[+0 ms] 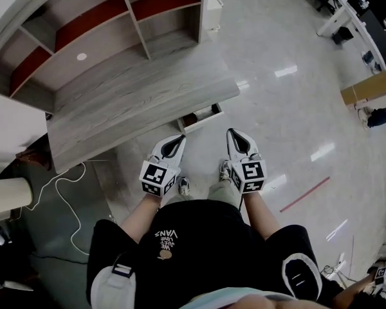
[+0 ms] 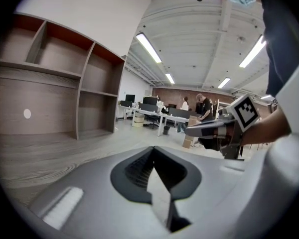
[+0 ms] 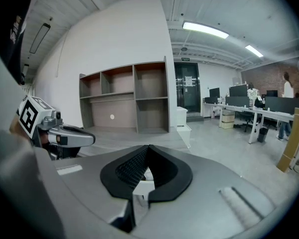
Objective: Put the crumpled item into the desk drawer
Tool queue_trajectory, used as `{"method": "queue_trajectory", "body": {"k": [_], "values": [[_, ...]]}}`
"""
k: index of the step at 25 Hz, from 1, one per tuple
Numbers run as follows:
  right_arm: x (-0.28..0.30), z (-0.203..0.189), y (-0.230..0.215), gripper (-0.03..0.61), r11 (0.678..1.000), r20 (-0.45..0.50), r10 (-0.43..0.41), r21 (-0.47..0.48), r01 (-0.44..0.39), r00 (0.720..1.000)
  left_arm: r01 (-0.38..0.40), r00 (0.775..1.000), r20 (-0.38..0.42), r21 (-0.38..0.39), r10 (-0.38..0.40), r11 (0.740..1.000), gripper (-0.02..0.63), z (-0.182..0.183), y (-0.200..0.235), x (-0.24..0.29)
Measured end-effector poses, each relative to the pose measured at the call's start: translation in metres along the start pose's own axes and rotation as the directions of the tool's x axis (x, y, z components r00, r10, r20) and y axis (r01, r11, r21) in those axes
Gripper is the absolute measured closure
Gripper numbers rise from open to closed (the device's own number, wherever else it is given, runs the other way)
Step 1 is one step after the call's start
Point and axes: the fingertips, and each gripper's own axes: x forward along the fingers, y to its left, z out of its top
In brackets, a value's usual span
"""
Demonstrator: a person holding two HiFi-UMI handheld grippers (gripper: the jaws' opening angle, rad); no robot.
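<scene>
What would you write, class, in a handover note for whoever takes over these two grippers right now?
Left gripper: jaws shut, empty, held in front of the body.
Right gripper: jaws shut, empty, beside the left one.
The desk is just ahead. Its drawer looks partly pulled out at the near edge.
The crumpled item shows in no view.
Done: nothing, apart from the drawer perhaps being open.
Left: find the item, grip it, put it into the drawer.

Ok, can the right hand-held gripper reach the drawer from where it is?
Probably yes. The drawer sticks out from the desk edge just ahead of the right hand-held gripper, with nothing seen between them; its jaws are shut.
</scene>
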Motion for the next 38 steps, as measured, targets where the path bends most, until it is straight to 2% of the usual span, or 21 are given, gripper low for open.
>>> {"method": "queue_trajectory", "body": {"k": [9, 22, 27, 32, 38], "values": [[-0.014, 0.022, 0.024, 0.575, 1.0, 0.056, 0.019, -0.009, -0.018, 0.998, -0.006, 0.998, 0.066, 0.016, 0.005, 1.0, 0.561, 0.028, 0.002, -0.034], [-0.032, 0.07, 0.042, 0.577, 0.999, 0.136, 0.041, -0.038, -0.036, 0.99, -0.006, 0.992, 0.125, 0.051, 0.0, 0.999, 0.561, 0.062, 0.0, -0.056], [-0.035, 0.078, 0.043, 0.576, 0.998, 0.166, 0.047, -0.047, -0.039, 0.985, -0.004, 0.99, 0.142, 0.058, -0.004, 0.998, 0.561, 0.072, -0.003, -0.059], [-0.038, 0.084, 0.045, 0.577, 0.999, 0.145, 0.031, -0.033, -0.026, 0.989, -0.009, 0.988, 0.155, 0.068, -0.001, 0.998, 0.561, 0.076, -0.001, -0.062], [-0.04, 0.083, 0.04, 0.577, 0.999, 0.163, 0.025, -0.037, -0.02, 0.986, -0.014, 0.986, 0.164, 0.067, 0.003, 0.998, 0.561, 0.079, -0.004, -0.062]]}}
